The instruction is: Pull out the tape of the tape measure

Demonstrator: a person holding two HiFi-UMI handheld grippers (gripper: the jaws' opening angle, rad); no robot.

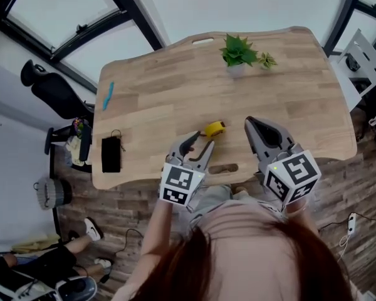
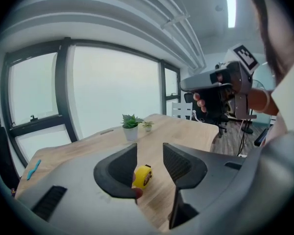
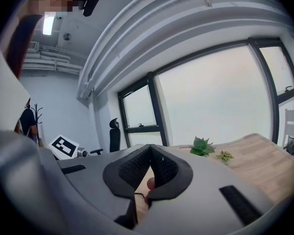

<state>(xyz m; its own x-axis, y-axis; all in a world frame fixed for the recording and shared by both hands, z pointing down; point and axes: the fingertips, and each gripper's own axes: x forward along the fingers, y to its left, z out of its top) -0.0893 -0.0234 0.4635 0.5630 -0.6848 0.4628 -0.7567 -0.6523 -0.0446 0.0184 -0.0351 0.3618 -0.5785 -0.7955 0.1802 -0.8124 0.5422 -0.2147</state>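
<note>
A pale plank-topped bench (image 1: pixel 156 93) with a wavy edge stands before large dark-framed windows (image 1: pixel 69 17), over a wood-strip floor (image 1: pixel 363 187). The yellow tape measure (image 1: pixel 215 128) lies near the bench's near edge. The left gripper (image 1: pixel 202 140) has its jaws apart and empty, the tape measure just beyond their tips. To the right, the right gripper (image 1: pixel 249 121) is closed on nothing. A potted plant (image 1: pixel 238 53) stands at the far side, and a black office chair (image 1: pixel 53 93) is off to the left.

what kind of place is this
Most likely an office or lab workroom: a wooden desk with a small potted plant, a black office chair beside it, and big windows along the wall.
</note>
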